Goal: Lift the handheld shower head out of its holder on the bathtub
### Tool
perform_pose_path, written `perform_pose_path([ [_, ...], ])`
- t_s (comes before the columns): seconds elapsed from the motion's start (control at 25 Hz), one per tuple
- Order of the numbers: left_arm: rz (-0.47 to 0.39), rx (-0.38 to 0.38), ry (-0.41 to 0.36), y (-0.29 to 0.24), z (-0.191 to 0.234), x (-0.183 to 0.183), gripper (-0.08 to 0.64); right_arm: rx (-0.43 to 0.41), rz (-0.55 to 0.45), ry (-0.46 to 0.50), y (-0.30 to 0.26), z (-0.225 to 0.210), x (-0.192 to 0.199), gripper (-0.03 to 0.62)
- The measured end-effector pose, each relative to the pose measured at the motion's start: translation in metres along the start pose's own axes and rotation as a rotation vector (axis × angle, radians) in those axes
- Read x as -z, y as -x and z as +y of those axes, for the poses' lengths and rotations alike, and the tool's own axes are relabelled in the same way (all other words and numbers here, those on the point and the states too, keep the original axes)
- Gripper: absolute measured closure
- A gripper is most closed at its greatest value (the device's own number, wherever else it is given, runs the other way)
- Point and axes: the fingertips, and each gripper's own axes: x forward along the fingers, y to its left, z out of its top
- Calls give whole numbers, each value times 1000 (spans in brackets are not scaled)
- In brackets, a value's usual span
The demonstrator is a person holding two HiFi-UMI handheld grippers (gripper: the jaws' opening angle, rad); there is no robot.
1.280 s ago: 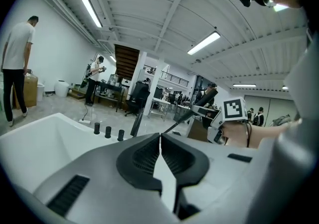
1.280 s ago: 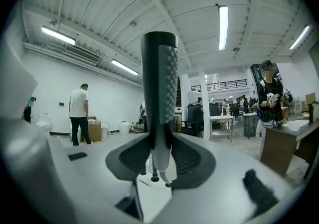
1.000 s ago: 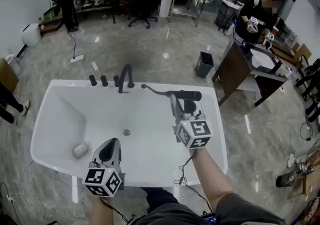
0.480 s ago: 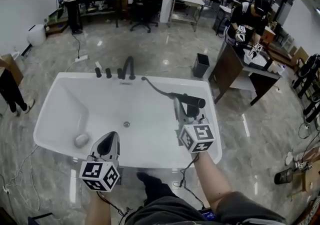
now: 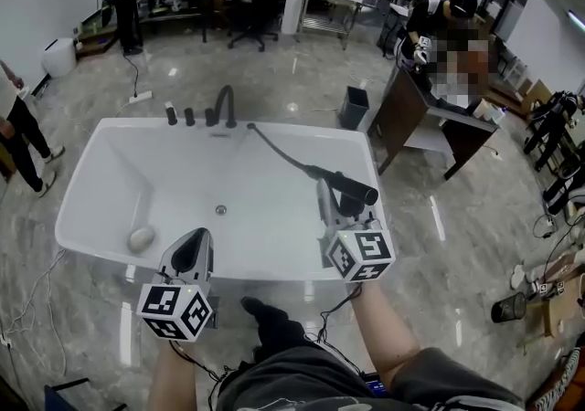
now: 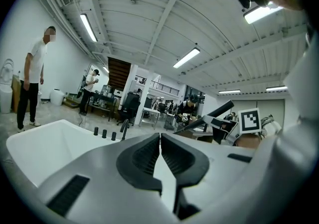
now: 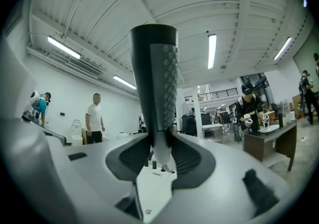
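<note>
The black handheld shower head [image 5: 354, 186] hangs over the white bathtub's [image 5: 99, 173] right front corner, lifted out of its holder. My right gripper [image 5: 331, 202] is shut on its handle [image 7: 155, 84], which stands upright between the pads. Its black hose [image 5: 279, 152] runs back to the tub's far rim beside the black faucet [image 5: 223, 106]. My left gripper [image 5: 190, 252] hovers at the tub's front rim, jaws shut with nothing in them. In the left gripper view the shower head [image 6: 218, 111] shows to the right, past the closed jaws of the left gripper [image 6: 160, 141].
Black knobs [image 5: 178, 115] stand left of the faucet. A pale rounded object [image 5: 141, 238] lies in the tub's left end, near the drain [image 5: 220, 210]. A dark desk [image 5: 422, 124] and a bin [image 5: 352, 108] stand at the right. A person [image 5: 20, 133] walks at the left.
Both grippers have drawn back toward the tub's front edge. The shower head has come along in the right gripper, and the hose stretches out further from the far rim.
</note>
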Motion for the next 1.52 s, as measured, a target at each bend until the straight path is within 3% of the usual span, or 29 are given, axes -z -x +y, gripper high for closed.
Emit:
perform_pose_path([
  [0.8,-16,10,8,26,-58,17,538,8,-50,-23,101,-20,-20,451],
  [1.52,21,25,11,9,-75,37,538,1,111,16,104,-28,45,451],
])
